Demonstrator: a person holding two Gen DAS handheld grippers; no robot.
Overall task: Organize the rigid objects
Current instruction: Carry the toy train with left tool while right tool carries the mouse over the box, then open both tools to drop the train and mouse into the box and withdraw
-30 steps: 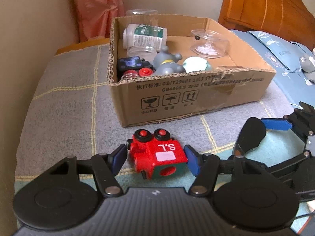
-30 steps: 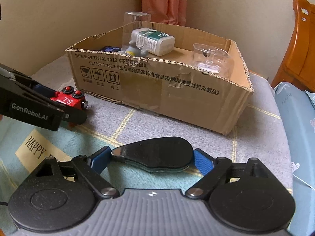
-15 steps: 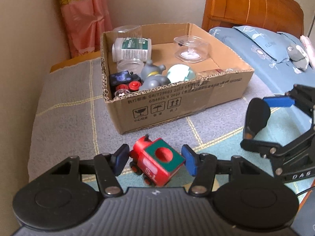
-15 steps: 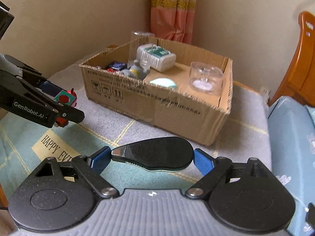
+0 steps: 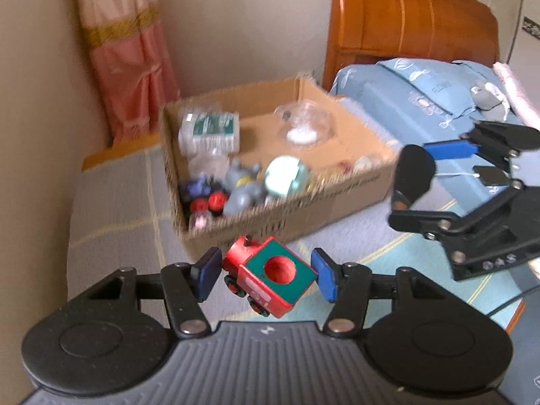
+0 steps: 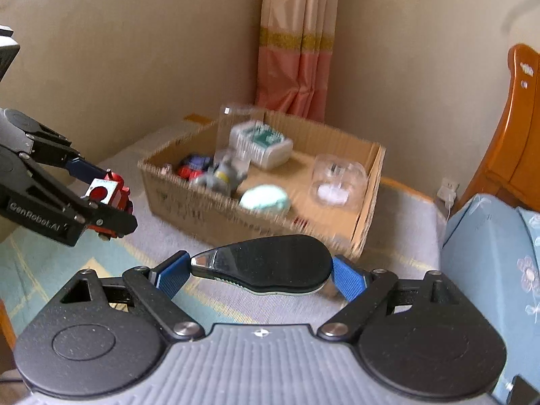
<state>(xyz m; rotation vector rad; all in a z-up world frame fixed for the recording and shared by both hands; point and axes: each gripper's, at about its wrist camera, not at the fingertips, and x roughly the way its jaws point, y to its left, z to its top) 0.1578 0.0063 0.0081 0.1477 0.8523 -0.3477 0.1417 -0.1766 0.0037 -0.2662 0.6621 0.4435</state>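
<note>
Your left tongs (image 5: 266, 275) are clenched on a red toy train (image 5: 268, 278), blue pads pressed against its two sides. The train hangs tilted between them, its green end with the round red hole facing the camera and its black wheels pointing down and left, clear of the grey checked cover (image 5: 111, 202) beneath. From the right wrist view you can see the same train (image 6: 109, 192) held up in the air, left of the cardboard box (image 6: 368, 202).

Your right tongs (image 6: 260, 275) are grasping a flat black oval object (image 6: 266, 263) lengthwise, one pad at its narrow silvery tip and the other at its broad end. What it is cannot be told.

The box (image 5: 337, 199) sits ahead of both tongs on the cover. Inside lie a white bottle with a green label (image 5: 209, 131), a clear plastic dish (image 5: 303, 125), a grey figure (image 5: 243, 185), a pale green round thing (image 5: 285, 177) and a small blue and red toy (image 5: 202, 192). The box contents are blurred.
</note>
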